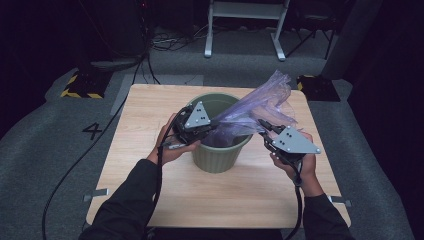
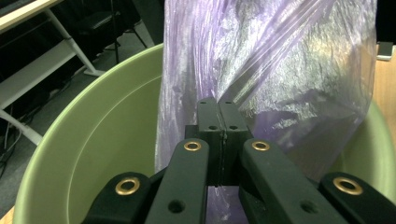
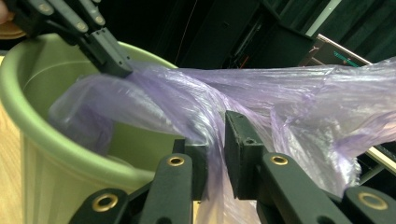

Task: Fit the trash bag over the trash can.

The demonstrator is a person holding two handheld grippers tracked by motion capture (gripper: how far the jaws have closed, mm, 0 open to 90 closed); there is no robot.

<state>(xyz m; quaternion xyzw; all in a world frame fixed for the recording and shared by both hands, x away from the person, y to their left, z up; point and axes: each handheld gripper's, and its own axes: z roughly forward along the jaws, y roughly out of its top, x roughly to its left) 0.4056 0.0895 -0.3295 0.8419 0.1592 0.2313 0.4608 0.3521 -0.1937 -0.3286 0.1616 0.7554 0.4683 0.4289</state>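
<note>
A thin purple plastic bag stretches from inside a green bin up and out to the right. My left gripper is over the bin's mouth, shut on one part of the bag. Its jaws press together with film pinched between them. My right gripper hangs just right of the bin, shut on another fold of the bag. Film fills the narrow gap at its tips. In the right gripper view, the left gripper bites the bag above the bin's rim.
The bin stands in the middle of a wooden table. Beyond the table lie grey carpet, cables and a white frame's legs. A yellow-black striped block sits at the back left.
</note>
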